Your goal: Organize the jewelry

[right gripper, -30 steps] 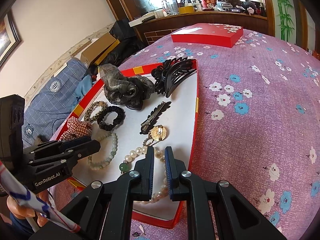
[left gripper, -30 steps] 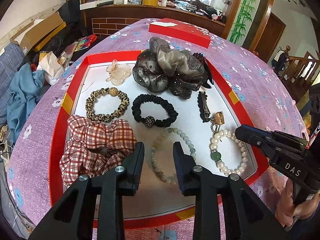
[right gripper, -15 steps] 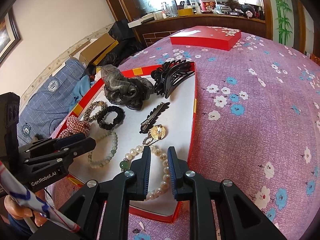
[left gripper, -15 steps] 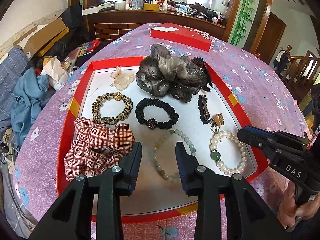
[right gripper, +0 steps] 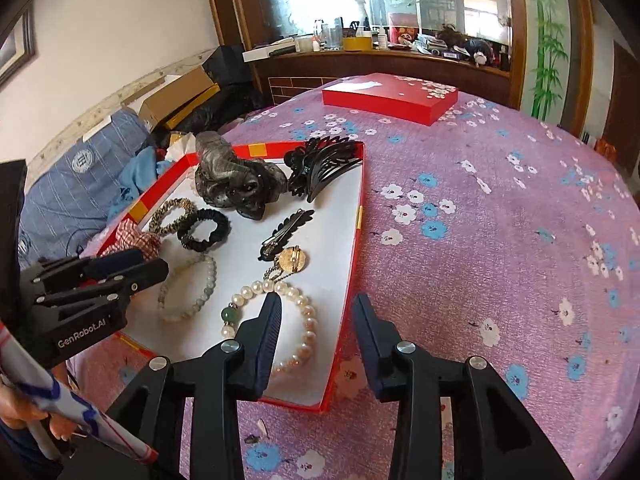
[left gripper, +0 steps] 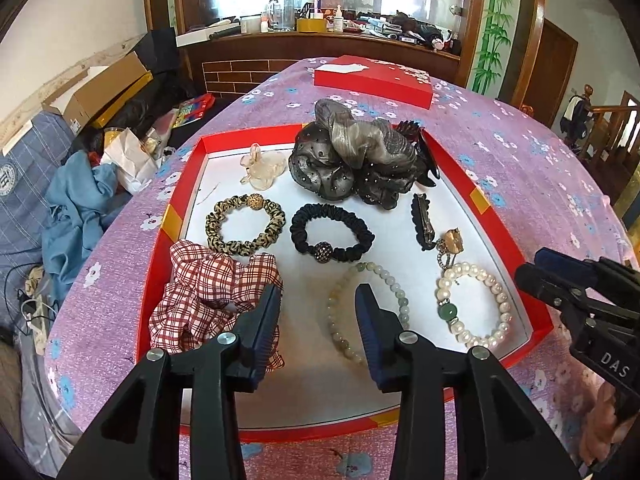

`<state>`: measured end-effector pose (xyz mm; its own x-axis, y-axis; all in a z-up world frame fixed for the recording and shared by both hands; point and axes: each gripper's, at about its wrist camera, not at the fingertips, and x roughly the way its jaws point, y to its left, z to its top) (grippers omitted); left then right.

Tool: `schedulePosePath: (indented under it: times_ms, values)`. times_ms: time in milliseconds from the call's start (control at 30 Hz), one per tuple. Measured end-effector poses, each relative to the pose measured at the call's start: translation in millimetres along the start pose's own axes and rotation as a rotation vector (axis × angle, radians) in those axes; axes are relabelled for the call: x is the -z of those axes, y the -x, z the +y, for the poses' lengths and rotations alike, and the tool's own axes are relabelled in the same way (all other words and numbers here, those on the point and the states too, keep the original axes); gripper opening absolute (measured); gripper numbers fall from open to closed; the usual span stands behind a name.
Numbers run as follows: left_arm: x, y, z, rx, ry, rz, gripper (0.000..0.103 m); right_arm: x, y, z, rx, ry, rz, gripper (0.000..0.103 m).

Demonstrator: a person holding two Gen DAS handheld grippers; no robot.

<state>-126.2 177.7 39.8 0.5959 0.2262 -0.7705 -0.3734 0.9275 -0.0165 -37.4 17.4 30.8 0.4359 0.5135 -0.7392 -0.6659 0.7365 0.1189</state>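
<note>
Left wrist: purple floral tablecloth [left gripper: 500,152], wooden counter [left gripper: 320,50]; both grippers' fingers parted, empty, just opening

My right gripper [right gripper: 316,316], nearly closed a second ago over the pearl bracelet [right gripper: 276,320], has just been opening, its jaws empty. My left gripper [left gripper: 318,312] has just been opening too, above the red tray [left gripper: 500,240].
</note>
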Motion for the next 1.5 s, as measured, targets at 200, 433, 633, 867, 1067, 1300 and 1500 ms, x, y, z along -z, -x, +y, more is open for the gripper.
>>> schedulePosePath:
  times_ms: [200, 433, 633, 867, 1067, 1300, 1500]
  values:
    - [4.4, -2.0, 2.5, -0.016, -0.005, 0.008, 0.04, 4.0, 1.8, -1.5, 0.026, -0.001, 0.004, 0.041]
    - [7.6, 18.7, 8.9, -0.011, 0.021, -0.081, 0.066, 7.6, 4.2, -1.7, 0.08, 0.001, 0.005, 0.042]
    - [11.6, 45.0, 5.8, -0.084, 0.01, -0.203, 0.088, 10.8, 17.4, 15.8, 0.192, 0.076, -0.039, 0.068]
    - [22.3, 53.4, 5.9, -0.216, -0.007, -0.227, 0.097, 15.5, 35.0, 31.9, 0.314, 0.139, -0.099, 0.088]
    - [25.1, 59.7, 16.1, -0.189, 0.027, -0.242, 0.097, 17.2, 38.7, 34.1, 0.355, 0.135, -0.101, 0.093]
    - [27.4, 62.5, 4.6, -0.279, -0.024, -0.268, 0.097, 16.9, 37.1, 29.6, 0.376, 0.101, -0.09, 0.093]
    - [25.0, 54.8, 1.8, -0.27, -0.031, -0.248, 0.097, 16.4, 34.1, 29.6, 0.376, 0.1, -0.078, 0.093]
